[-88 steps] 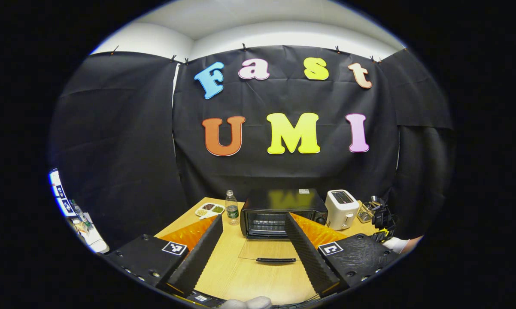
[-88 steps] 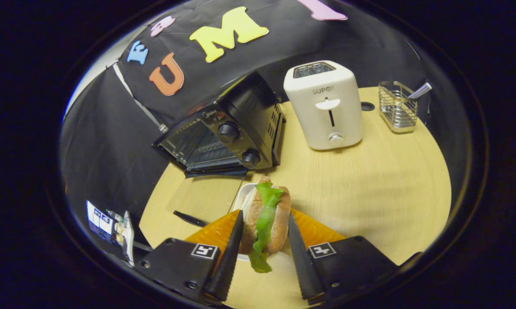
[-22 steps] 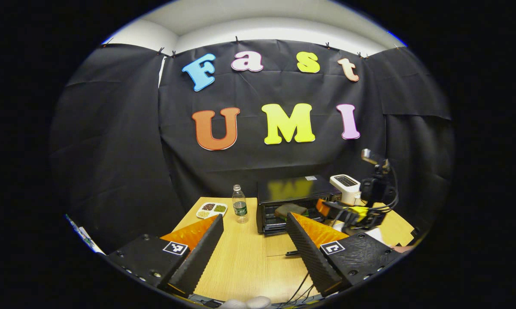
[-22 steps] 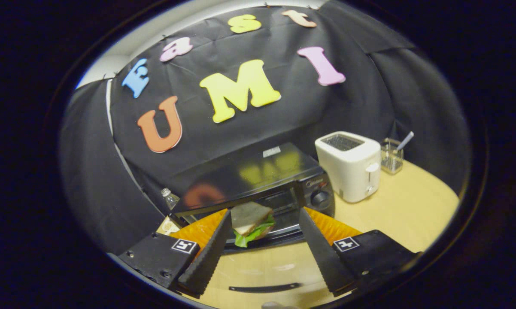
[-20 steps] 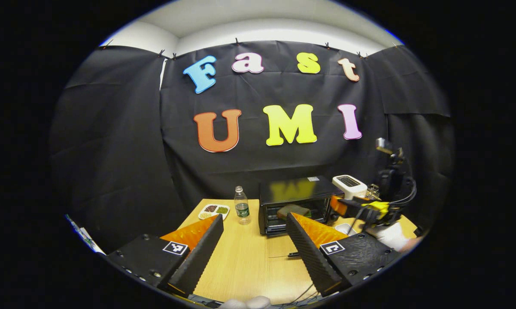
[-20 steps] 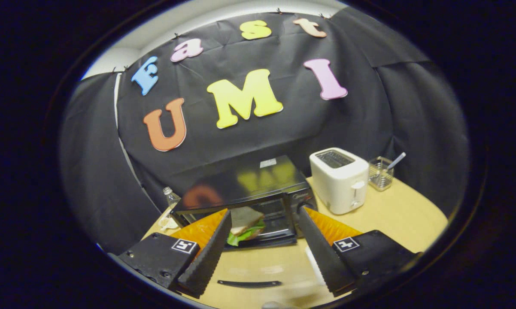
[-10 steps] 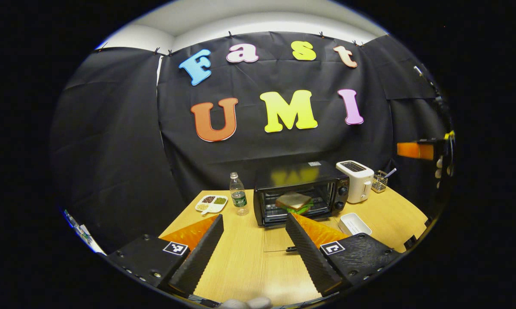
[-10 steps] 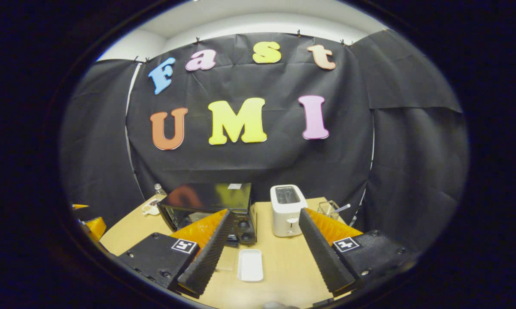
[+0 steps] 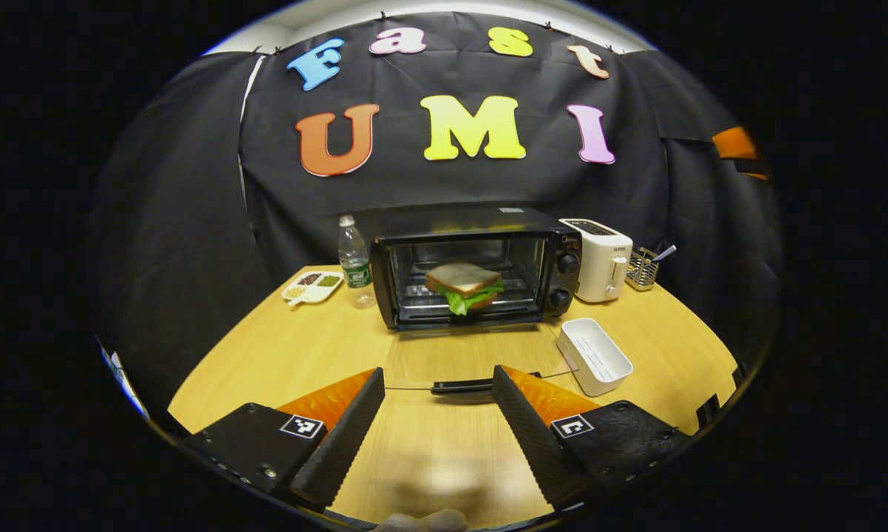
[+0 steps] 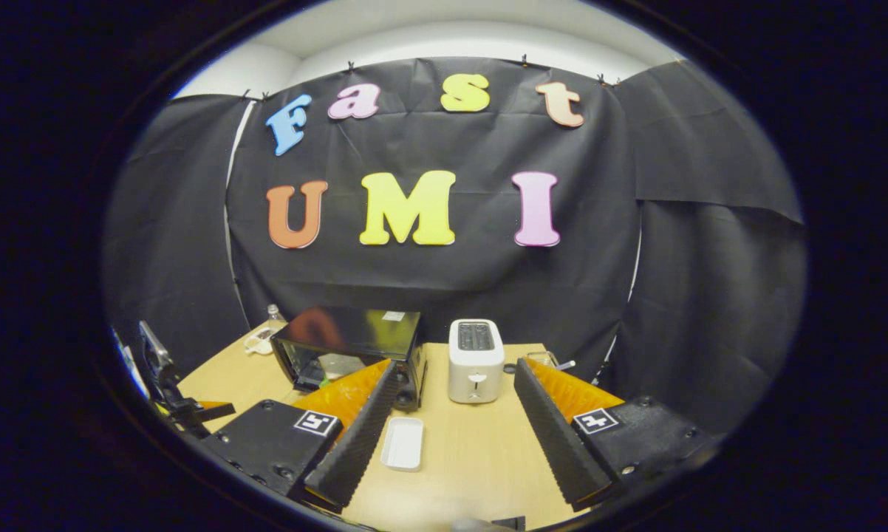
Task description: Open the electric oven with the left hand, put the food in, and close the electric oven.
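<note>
The sandwich [image 9: 463, 286] sits on the rack inside the electric oven [image 9: 477, 266]; closing remains; the spread, empty left gripper [image 9: 436, 428] must lift the door handle [image 9: 461, 386].

We hold our left gripper [image 9: 436, 421] low and level, its two black ribbed fingers [image 9: 340, 436] spread wide with nothing between them. Our right gripper [image 10: 451, 436] is raised higher, level as well, its fingers [image 10: 555, 436] also parted wide and gripping nothing.
</note>
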The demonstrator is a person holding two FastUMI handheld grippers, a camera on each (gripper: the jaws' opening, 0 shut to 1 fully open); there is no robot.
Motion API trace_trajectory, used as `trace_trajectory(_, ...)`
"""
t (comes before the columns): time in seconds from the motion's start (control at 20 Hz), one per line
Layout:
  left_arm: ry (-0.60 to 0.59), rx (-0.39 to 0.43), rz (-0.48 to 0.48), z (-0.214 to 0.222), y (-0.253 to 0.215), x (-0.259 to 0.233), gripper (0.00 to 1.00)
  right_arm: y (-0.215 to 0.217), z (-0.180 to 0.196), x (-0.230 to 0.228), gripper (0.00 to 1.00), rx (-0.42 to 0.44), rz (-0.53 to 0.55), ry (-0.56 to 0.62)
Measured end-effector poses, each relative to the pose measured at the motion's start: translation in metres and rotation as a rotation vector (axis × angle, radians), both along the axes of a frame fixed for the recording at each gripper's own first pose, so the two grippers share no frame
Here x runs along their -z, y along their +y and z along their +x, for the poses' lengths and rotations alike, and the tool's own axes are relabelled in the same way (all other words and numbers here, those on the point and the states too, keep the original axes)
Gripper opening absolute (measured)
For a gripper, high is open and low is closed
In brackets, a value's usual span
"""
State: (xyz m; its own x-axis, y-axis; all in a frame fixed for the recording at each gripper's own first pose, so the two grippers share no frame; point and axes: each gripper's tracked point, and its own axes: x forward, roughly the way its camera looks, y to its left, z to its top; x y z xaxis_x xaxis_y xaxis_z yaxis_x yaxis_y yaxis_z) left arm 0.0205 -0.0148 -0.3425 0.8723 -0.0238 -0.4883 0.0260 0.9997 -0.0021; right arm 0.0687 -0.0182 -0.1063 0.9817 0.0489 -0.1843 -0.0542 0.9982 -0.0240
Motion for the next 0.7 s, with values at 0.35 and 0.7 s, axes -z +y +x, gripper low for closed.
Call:
trace_trajectory(0.35,0.116,0.019,-0.053,0.017,-0.041,0.074,0.96,-0.02,-0.014,0.011,1.0,0.032,-0.03,0.042)
trace_trajectory(0.7,0.2,-0.001,-0.061,0.035,-0.049,0.117,0.96,-0.035,-0.011,0.032,0.9,0.068,-0.024,0.107)
